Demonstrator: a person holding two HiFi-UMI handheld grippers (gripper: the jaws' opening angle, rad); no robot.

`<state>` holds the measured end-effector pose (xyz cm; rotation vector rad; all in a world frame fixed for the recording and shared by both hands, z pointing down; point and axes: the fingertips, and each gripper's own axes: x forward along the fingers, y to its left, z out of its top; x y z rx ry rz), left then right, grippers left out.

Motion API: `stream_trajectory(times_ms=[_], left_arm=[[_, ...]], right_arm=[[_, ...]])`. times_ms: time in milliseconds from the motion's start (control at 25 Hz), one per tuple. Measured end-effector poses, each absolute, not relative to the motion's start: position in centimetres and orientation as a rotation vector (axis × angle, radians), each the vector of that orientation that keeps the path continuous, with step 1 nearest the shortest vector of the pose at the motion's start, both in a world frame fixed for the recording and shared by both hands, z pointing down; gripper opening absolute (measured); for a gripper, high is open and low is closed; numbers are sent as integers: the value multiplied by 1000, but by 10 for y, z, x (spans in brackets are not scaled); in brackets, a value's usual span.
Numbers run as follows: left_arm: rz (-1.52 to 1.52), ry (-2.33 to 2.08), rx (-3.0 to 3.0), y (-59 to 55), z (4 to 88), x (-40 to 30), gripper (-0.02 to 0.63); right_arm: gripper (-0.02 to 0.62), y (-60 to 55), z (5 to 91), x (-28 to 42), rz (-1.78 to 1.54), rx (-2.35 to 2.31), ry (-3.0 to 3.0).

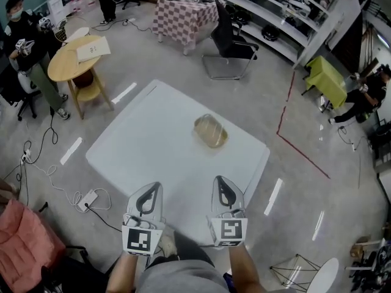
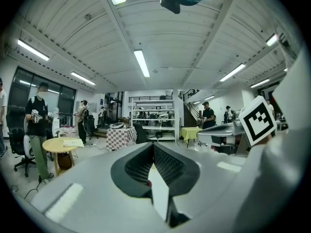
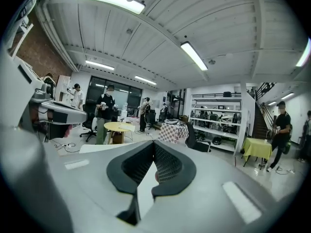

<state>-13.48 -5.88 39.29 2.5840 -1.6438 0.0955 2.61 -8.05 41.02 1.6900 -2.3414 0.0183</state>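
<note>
Straight ahead of the right gripper (image 1: pixel 219 182), well apart from its fingers, a small tan bag (image 1: pixel 211 131) lies slantwise on the white counter (image 1: pixel 140 145). From the left gripper (image 1: pixel 155 188) it sits ahead and to the right, farther off. Both pairs of fingers are pressed together, empty.

left gripper (image 1: pixel 156 186), right gripper (image 1: pixel 218 180): two
clear bag (image 1: pixel 211 131): one
white table (image 1: pixel 149 142): one
round wooden table (image 1: pixel 66 65): one, at 10 o'clock
checkered table (image 1: pixel 183 15): one, at 12 o'clock
</note>
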Motion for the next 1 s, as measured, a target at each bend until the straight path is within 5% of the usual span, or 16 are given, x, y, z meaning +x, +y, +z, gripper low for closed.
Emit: stream_trajectory(times_ms=[1000], left_arm=[[211, -1498, 2527, -229, 510, -76, 12]], right_arm=[[3, -242, 556, 52, 170, 1546, -2227]])
